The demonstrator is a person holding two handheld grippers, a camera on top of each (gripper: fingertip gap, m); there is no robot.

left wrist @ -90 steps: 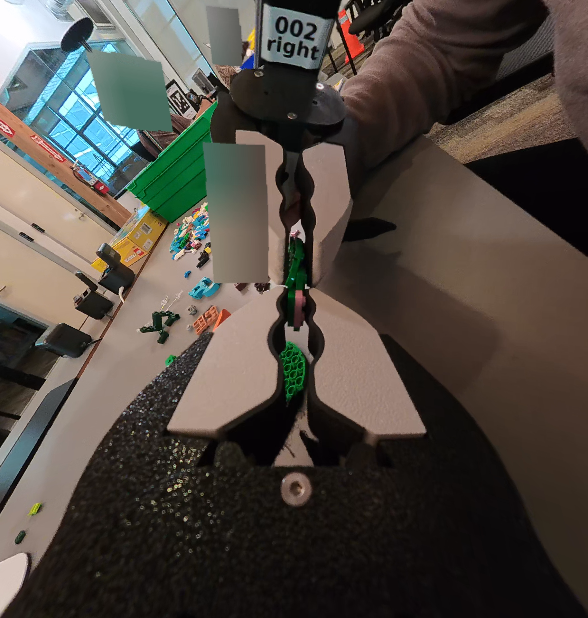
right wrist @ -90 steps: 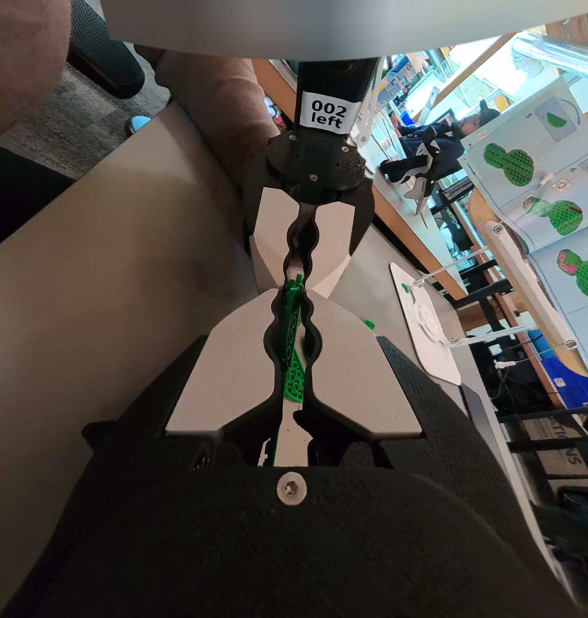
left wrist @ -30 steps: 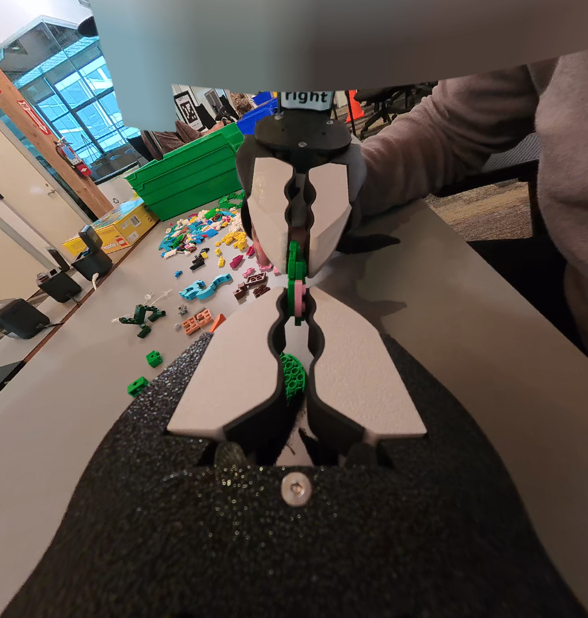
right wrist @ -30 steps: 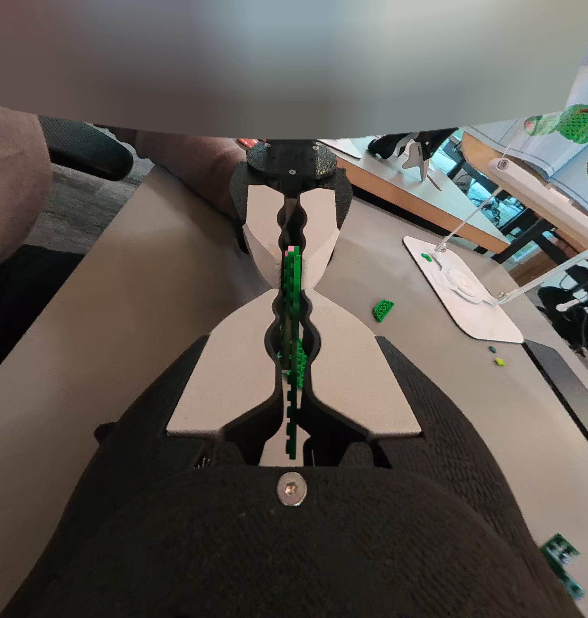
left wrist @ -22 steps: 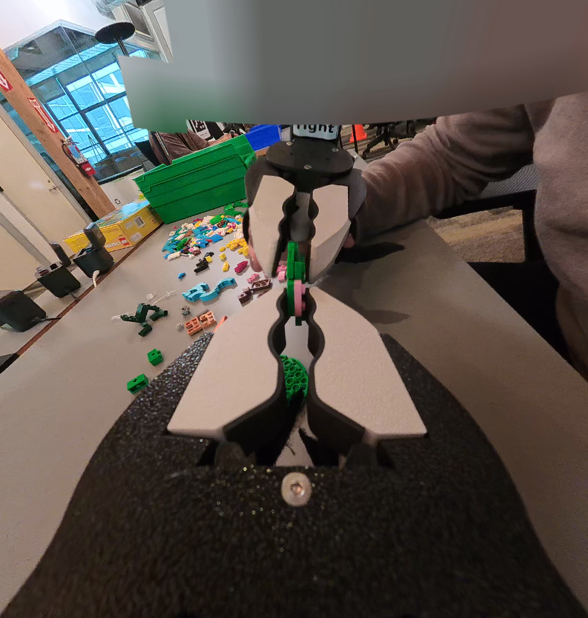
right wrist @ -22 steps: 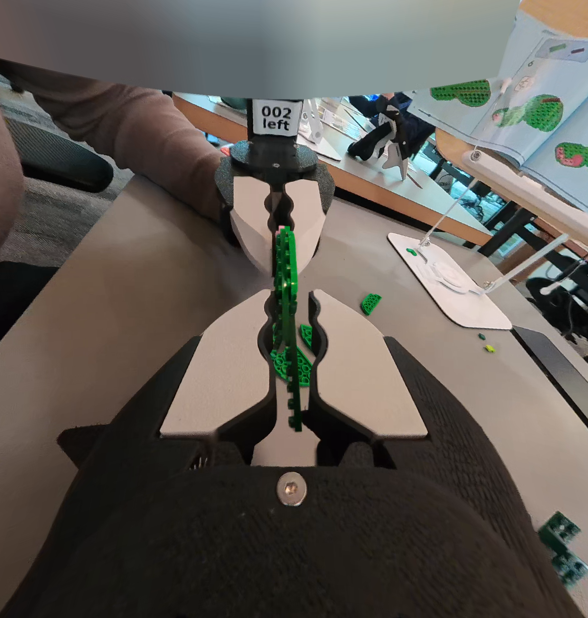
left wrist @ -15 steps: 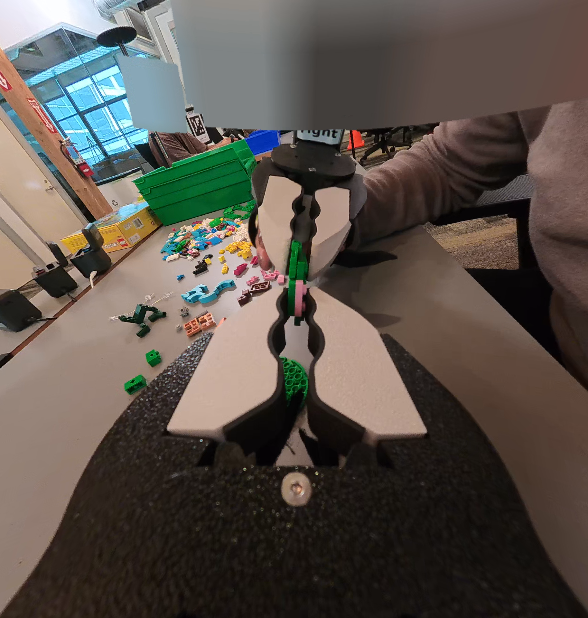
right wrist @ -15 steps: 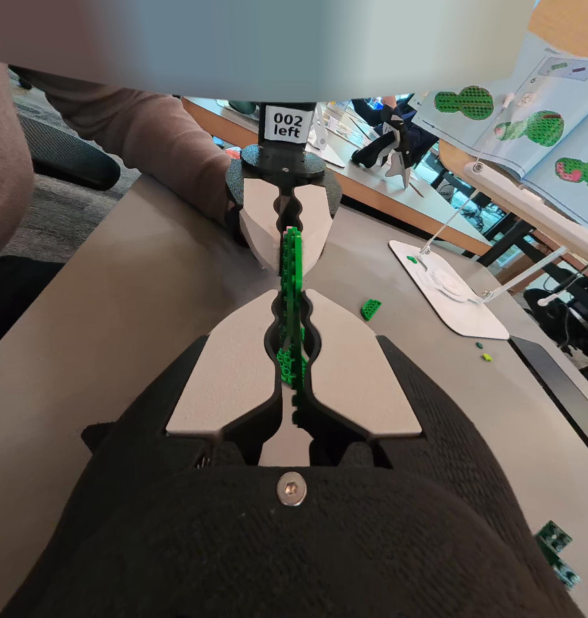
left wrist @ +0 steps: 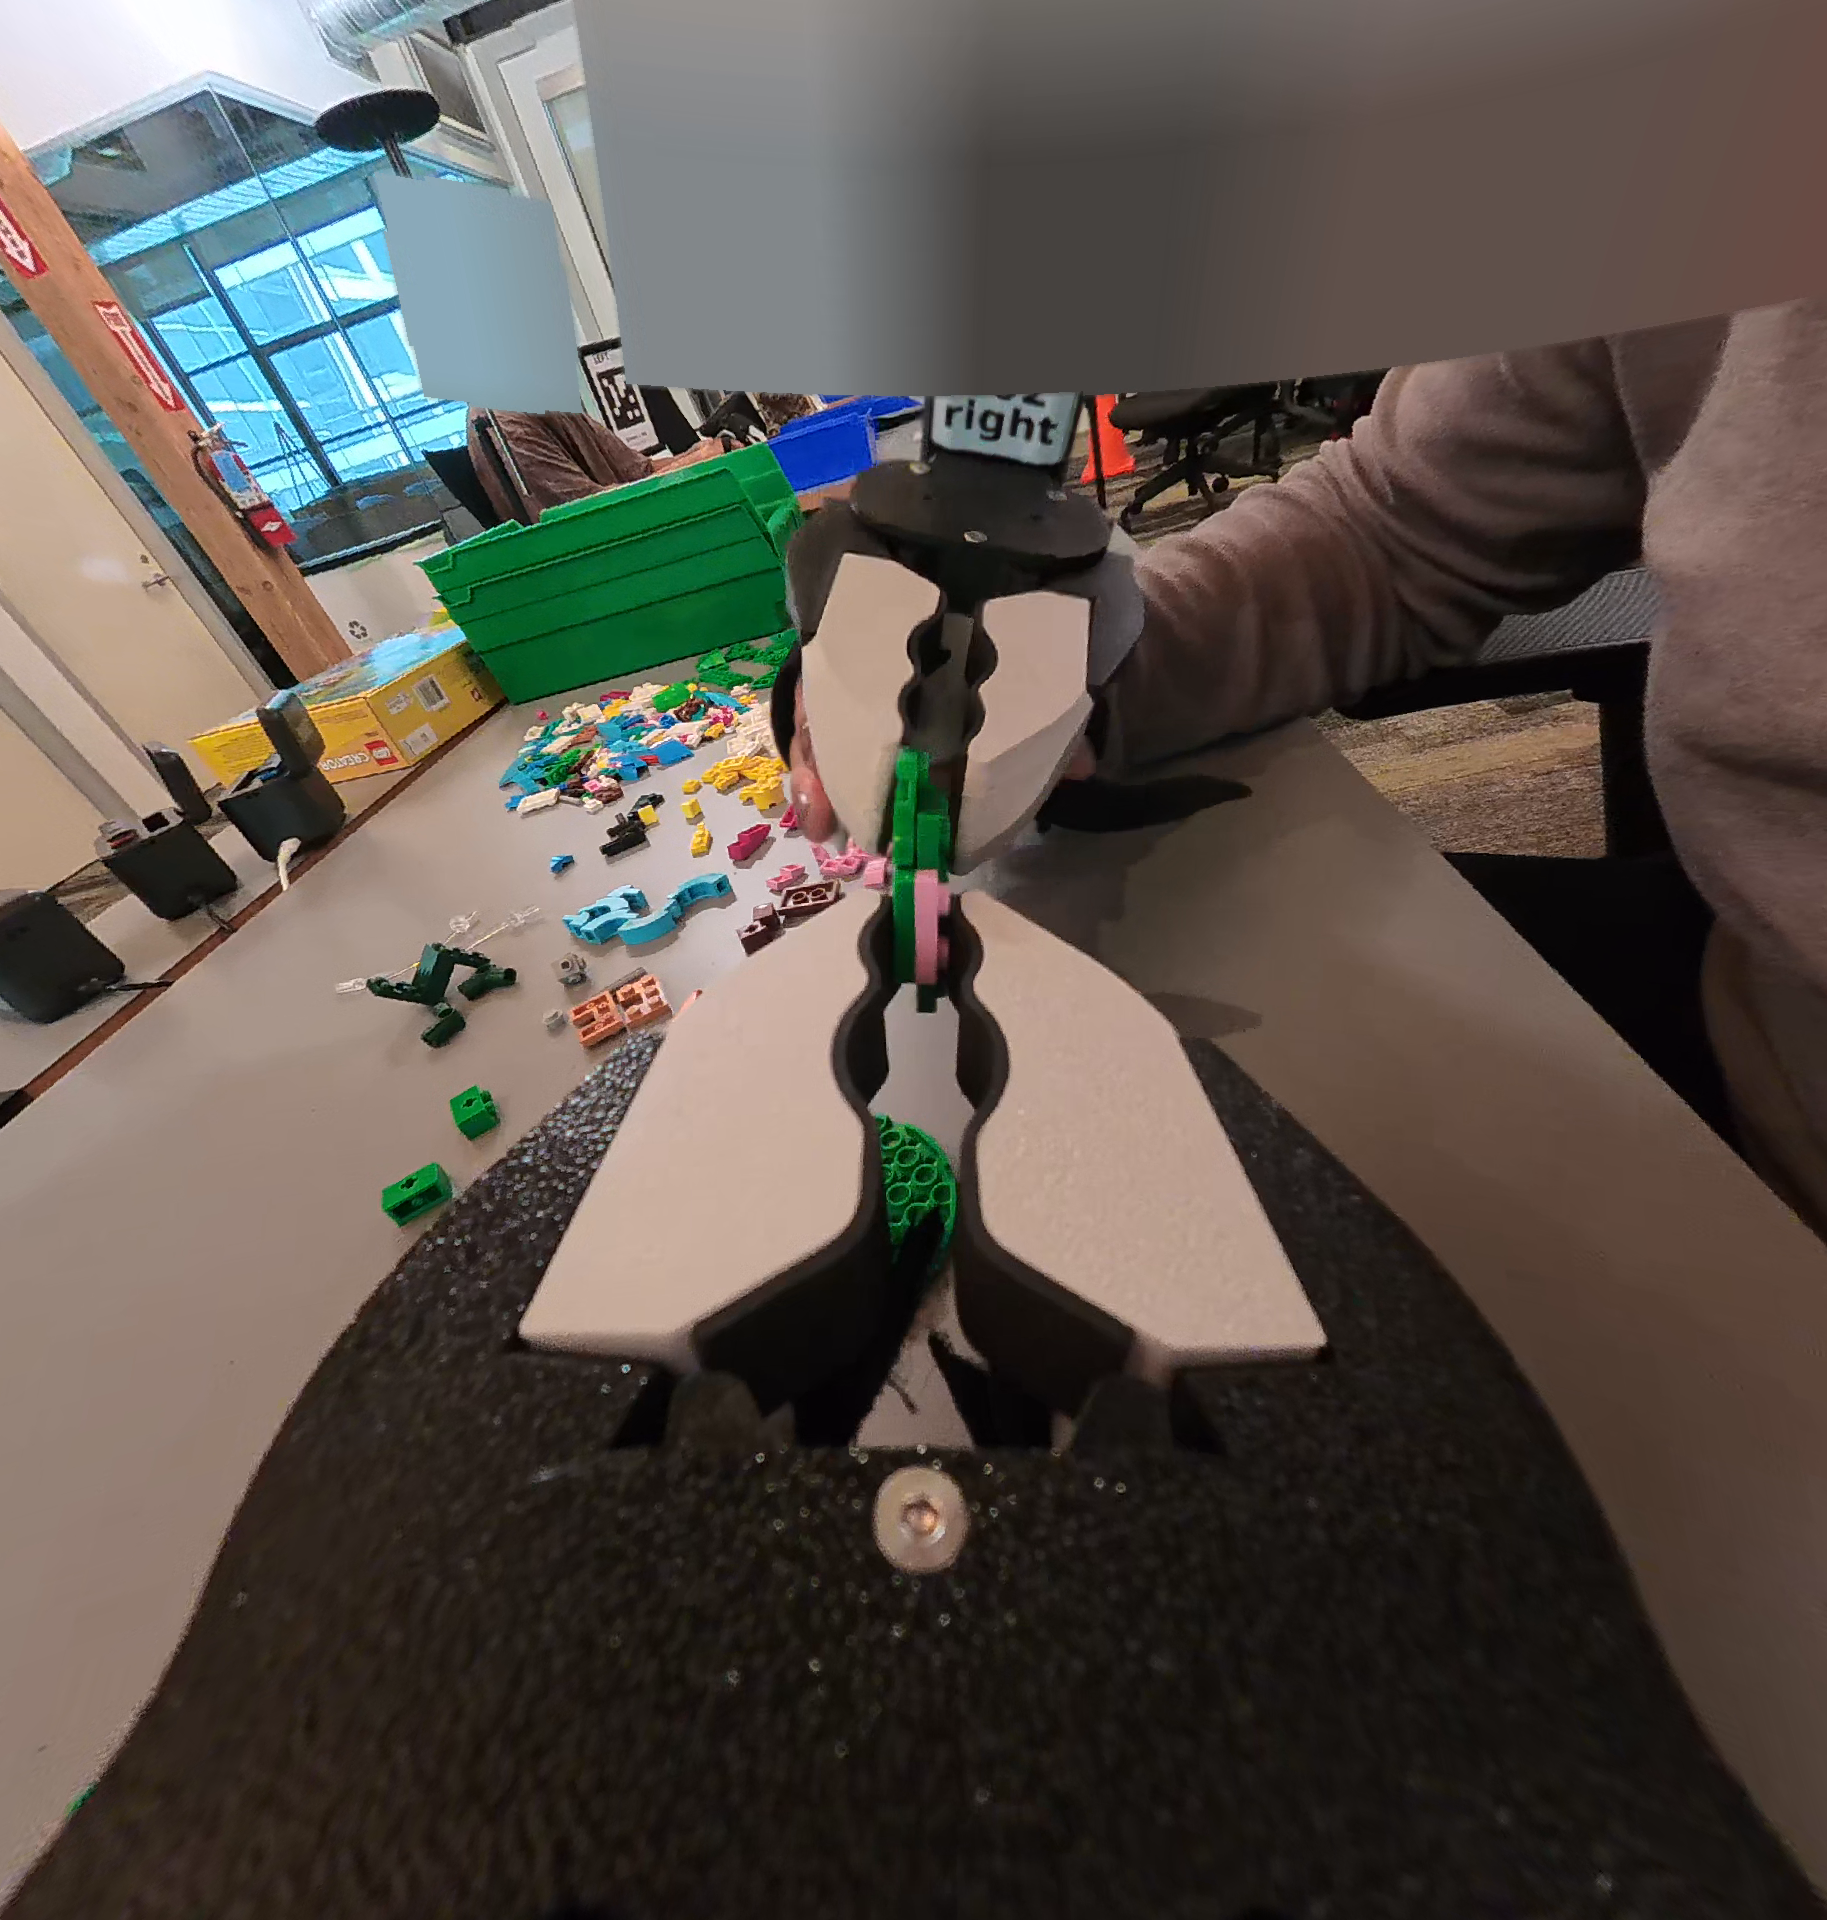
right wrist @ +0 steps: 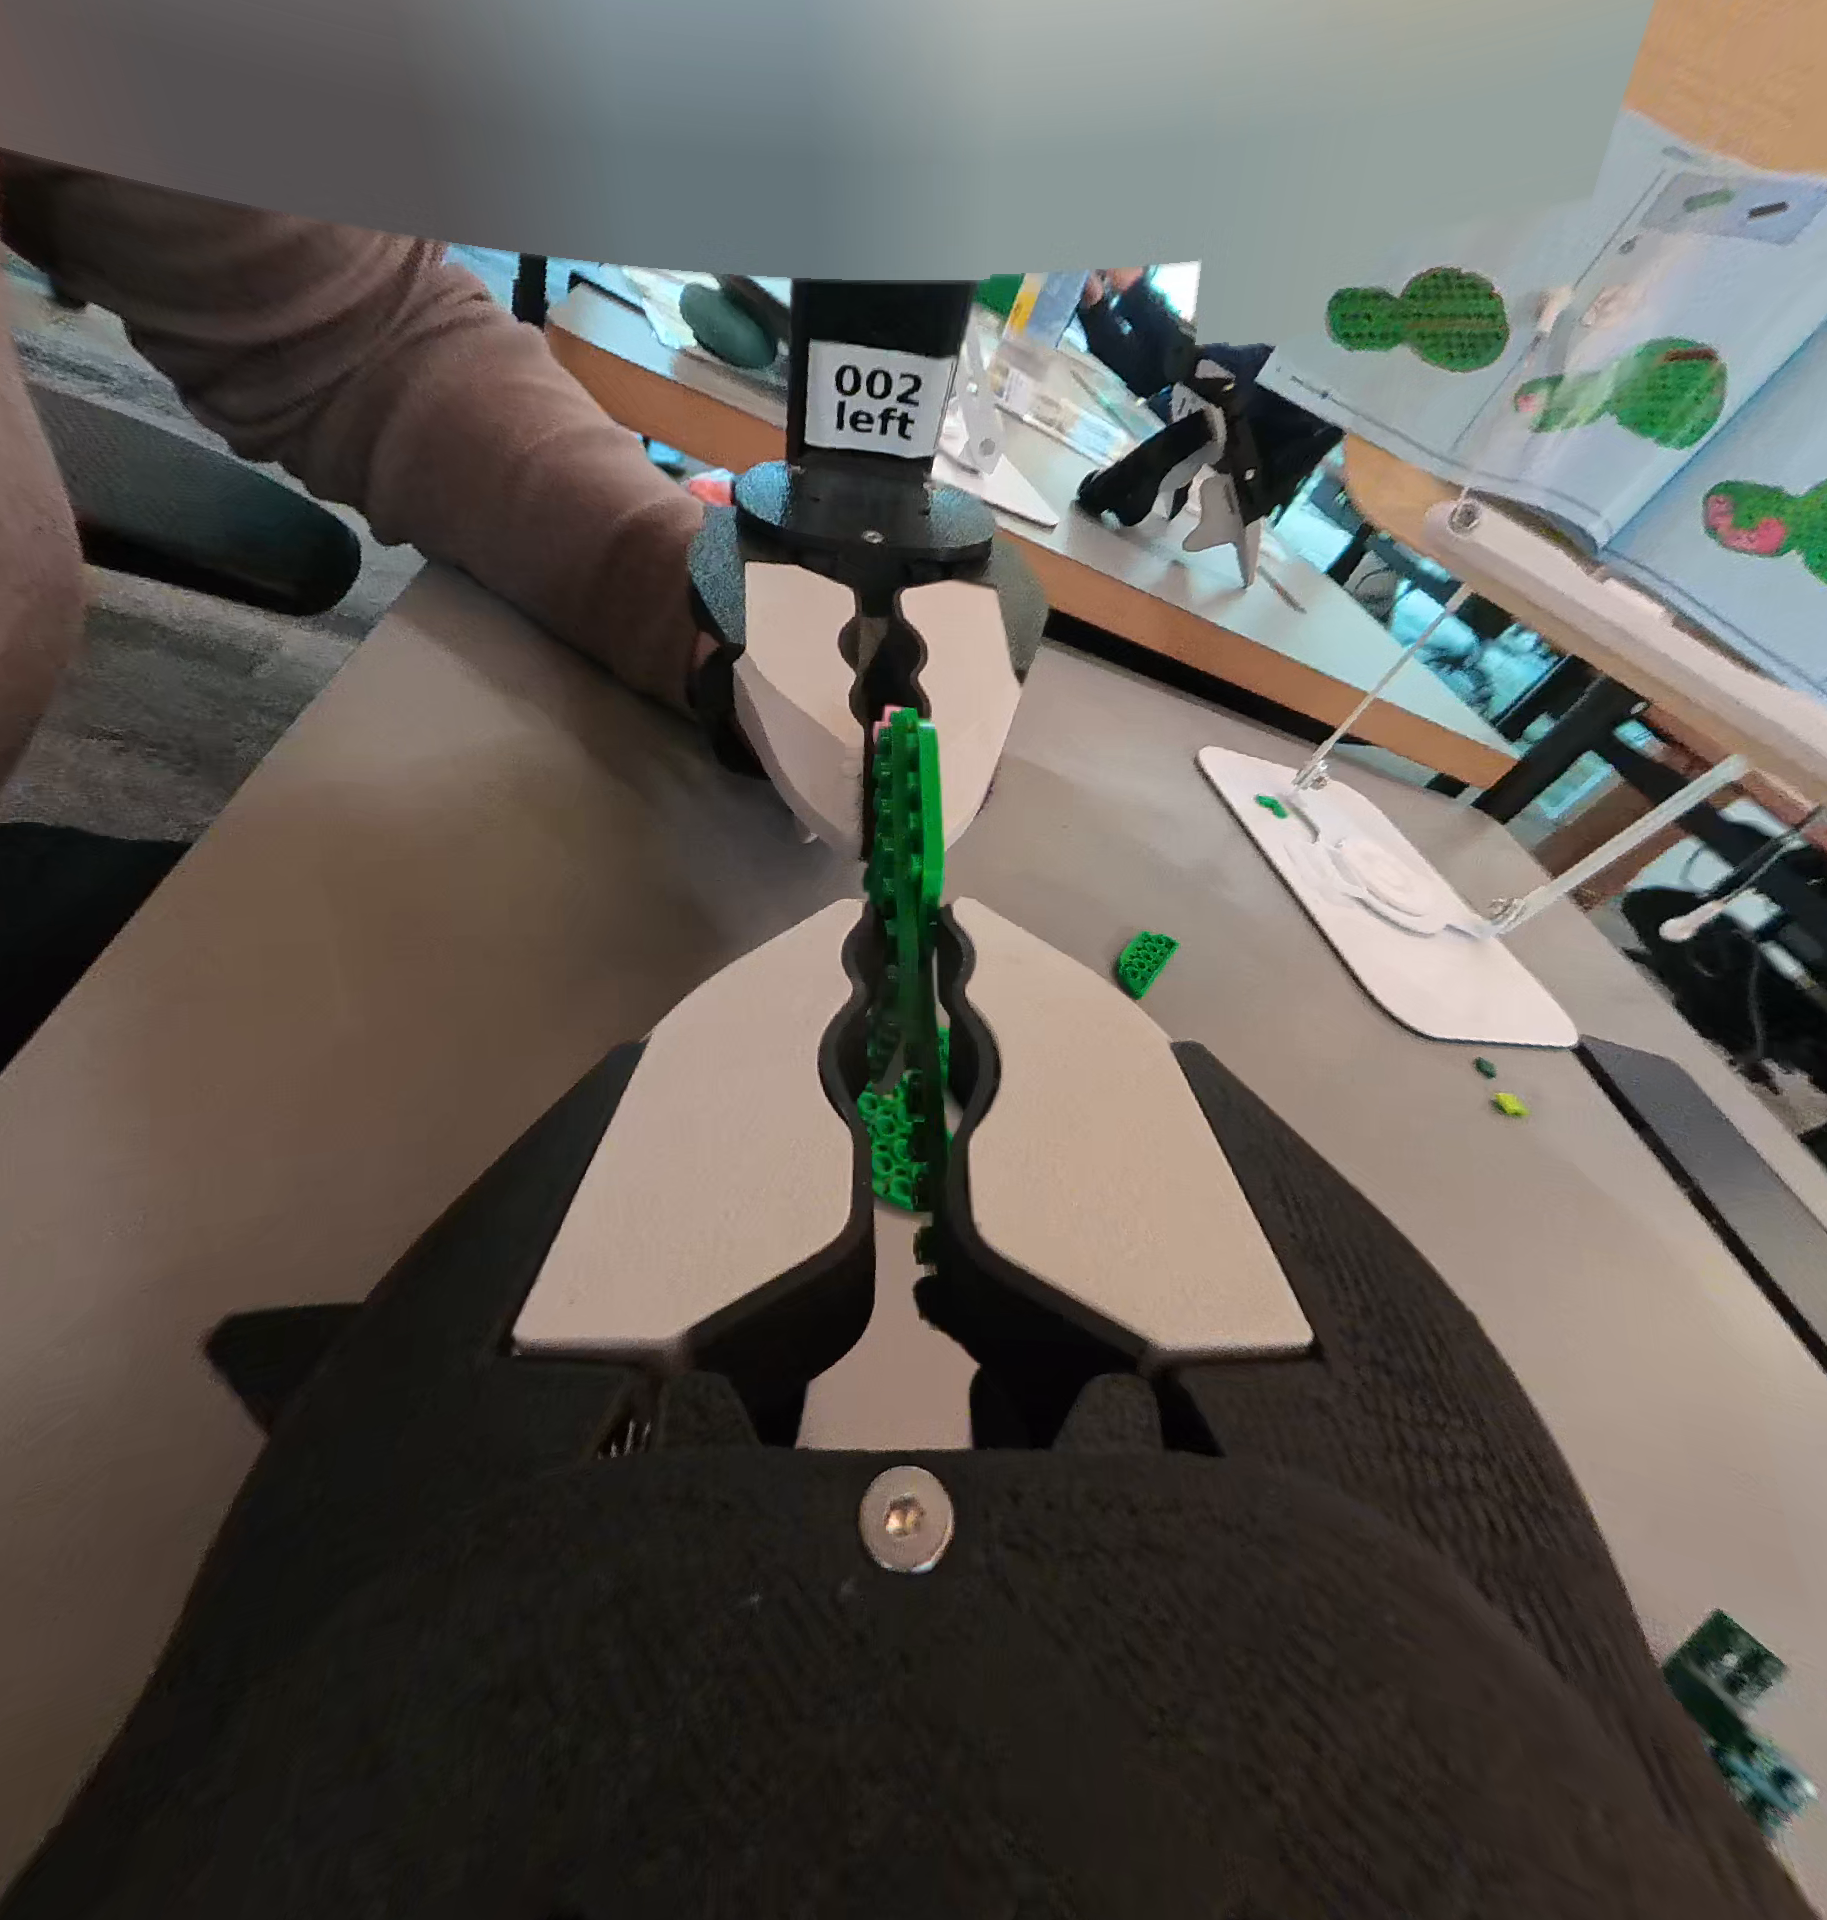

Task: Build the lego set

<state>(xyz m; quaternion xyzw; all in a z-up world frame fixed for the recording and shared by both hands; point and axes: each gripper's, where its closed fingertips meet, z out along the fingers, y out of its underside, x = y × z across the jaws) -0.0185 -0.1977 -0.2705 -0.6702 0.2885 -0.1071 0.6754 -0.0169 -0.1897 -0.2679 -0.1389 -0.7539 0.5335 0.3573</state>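
Observation:
A flat green Lego build [right wrist: 924,800] with a pink round piece [left wrist: 928,914] on it is held edge-on above the grey table [left wrist: 1252,1039], between both grippers. My left gripper [left wrist: 917,940] is shut on one end of the build. My right gripper [right wrist: 904,920] is shut on the other end. The two grippers face each other tip to tip. The right gripper [left wrist: 921,831] shows beyond the build in the left wrist view. The left gripper [right wrist: 893,816] shows the same way in the right wrist view. The build's underside [left wrist: 914,1184] shows in the gap between my left fingers.
A pile of loose coloured bricks [left wrist: 660,738], stacked green bins [left wrist: 618,603] and a yellow box [left wrist: 369,717] lie far left. Two green bricks [left wrist: 473,1110] and a dark green small build [left wrist: 436,982] sit nearer. A green brick [right wrist: 1146,961] lies by the instruction booklet [right wrist: 1615,395] stand's white base [right wrist: 1376,904]. The grippers are tip to tip, or close to it.
Both grippers stay shut on the build and have tilted upward together. The build has turned slightly, so its flat green side now shows in the right wrist view.

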